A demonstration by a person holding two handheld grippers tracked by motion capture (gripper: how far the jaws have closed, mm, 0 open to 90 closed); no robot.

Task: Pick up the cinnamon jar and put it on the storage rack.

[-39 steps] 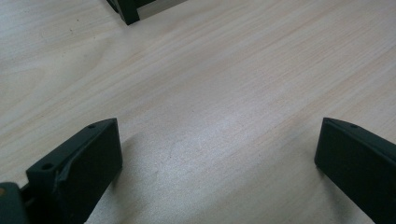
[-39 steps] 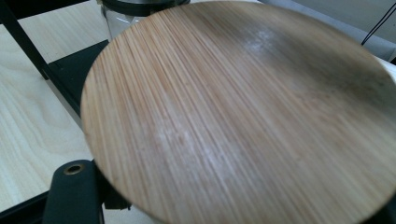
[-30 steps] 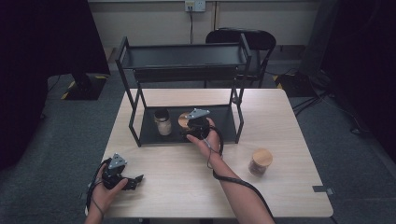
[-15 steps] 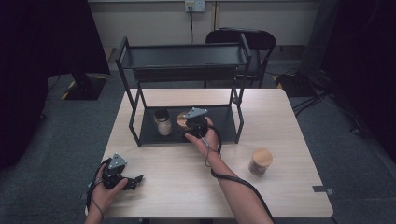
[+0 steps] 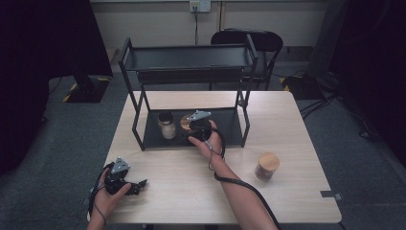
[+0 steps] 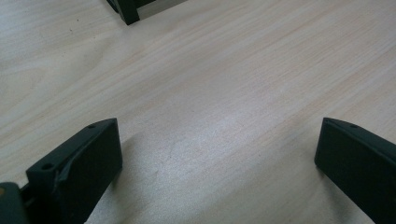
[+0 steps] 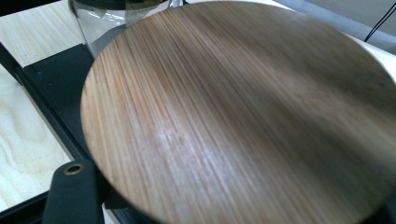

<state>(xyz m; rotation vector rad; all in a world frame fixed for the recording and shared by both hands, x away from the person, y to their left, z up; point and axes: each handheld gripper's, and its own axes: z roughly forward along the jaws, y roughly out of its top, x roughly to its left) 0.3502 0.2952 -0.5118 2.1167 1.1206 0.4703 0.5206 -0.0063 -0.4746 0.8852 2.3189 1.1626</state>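
My right gripper (image 5: 188,126) reaches under a black two-tier rack (image 5: 191,58) and is shut on a jar with a round wooden lid (image 5: 185,122) over the rack's lower shelf. In the right gripper view that wooden lid (image 7: 243,116) spreads between the jaws, with one black finger (image 7: 74,191) at its lower left. I cannot tell whether the jar touches the shelf. A dark-lidded glass jar (image 5: 166,125) stands just left of it on the shelf, and shows as glass jar (image 7: 116,18). My left gripper (image 5: 139,185) lies on the table's front left, open over bare wood (image 6: 218,140).
A third jar with a wooden lid (image 5: 266,166) stands on the light wooden table (image 5: 287,120) at the right front. The rack's posts and upper shelf close in above the right hand. A dark chair (image 5: 253,39) stands behind the table.
My right gripper with its jar has crept slightly left and deeper under the rack. The left gripper lies still.
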